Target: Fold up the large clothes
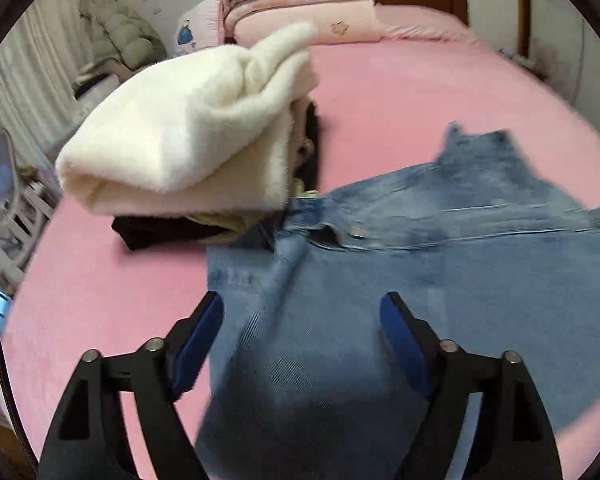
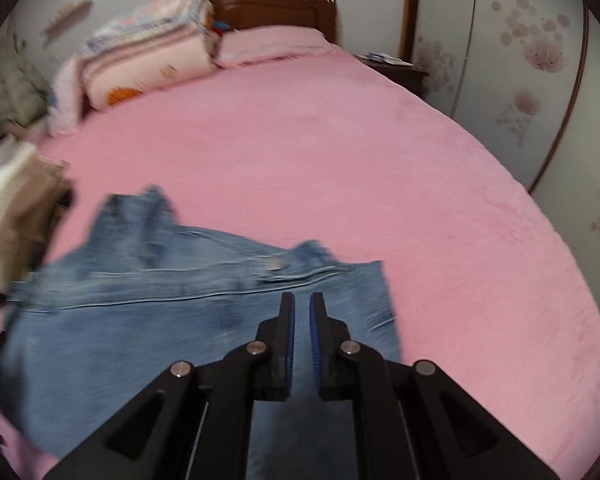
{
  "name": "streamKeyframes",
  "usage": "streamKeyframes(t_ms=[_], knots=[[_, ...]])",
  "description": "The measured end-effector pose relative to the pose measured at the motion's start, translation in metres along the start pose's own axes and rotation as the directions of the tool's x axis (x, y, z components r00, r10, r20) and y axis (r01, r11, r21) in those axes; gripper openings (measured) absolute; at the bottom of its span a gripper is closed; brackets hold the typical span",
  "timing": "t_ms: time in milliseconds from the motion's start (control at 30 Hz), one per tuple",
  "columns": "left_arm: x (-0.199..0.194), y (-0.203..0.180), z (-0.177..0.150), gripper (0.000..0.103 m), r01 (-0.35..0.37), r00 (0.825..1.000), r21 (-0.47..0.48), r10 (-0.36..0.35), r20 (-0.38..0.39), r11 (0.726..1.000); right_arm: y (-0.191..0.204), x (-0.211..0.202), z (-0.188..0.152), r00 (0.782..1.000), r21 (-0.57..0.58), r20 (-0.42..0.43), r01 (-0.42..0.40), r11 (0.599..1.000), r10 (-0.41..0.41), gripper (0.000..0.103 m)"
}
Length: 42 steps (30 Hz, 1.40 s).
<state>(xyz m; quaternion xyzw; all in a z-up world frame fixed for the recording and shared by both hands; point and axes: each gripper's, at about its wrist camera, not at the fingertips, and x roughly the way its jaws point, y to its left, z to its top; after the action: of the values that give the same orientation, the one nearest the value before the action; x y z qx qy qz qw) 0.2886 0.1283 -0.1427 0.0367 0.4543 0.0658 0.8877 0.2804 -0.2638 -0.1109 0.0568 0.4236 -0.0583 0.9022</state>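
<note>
Jeans (image 1: pixel 400 280) on pink bed (image 2: pixel 340 160)

Faded denim jeans (image 1: pixel 380 280); fluffy, perhaps fleece blanket (image 1: pixel 180 144); matt pink bedsheet (image 2: pixel 340 152).

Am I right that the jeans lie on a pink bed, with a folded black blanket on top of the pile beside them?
Not quite: the blanket topping the pile is cream-white, as the left wrist view shows; a black garment lies under it. The jeans do lie on the pink bed.
</note>
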Motion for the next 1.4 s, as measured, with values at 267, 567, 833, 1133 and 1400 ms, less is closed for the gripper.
streamKeyframes(t_ms=[267, 567, 833, 1133, 1400], knots=[[-0.098, -0.01, -0.021, 0.094, 0.231, 0.972, -0.157, -0.221, 0.078, 0.96, 0.065, -0.059, -0.036, 0.972, -0.01, 0.0, -0.235, 0.972, 0.235, 0.014], [-0.081, -0.053, -0.056, 0.094, 0.278, 0.958, -0.169, -0.26, 0.124, 0.946, 0.125, -0.03, -0.101, 0.938, -0.119, -0.107, -0.342, 0.932, 0.331, 0.014], [0.012, -0.017, -0.09, 0.092, 0.107, 0.994, -0.21, -0.112, -0.011, 0.972, 0.083, 0.016, -0.121, 0.963, -0.121, -0.148, -0.242, 0.963, 0.224, 0.0], [0.006, 0.016, -0.093, 0.069, 0.152, 0.988, -0.173, -0.151, 0.023, 0.973, -0.058, 0.015, -0.115, 0.995, 0.036, -0.097, -0.007, 0.999, 0.011, 0.0], [0.004, 0.018, -0.087, 0.07, 0.157, 0.987, -0.187, -0.162, -0.012, 0.97, -0.048, 0.009, -0.112, 0.989, -0.003, -0.125, 0.078, 0.997, -0.078, 0.002]])
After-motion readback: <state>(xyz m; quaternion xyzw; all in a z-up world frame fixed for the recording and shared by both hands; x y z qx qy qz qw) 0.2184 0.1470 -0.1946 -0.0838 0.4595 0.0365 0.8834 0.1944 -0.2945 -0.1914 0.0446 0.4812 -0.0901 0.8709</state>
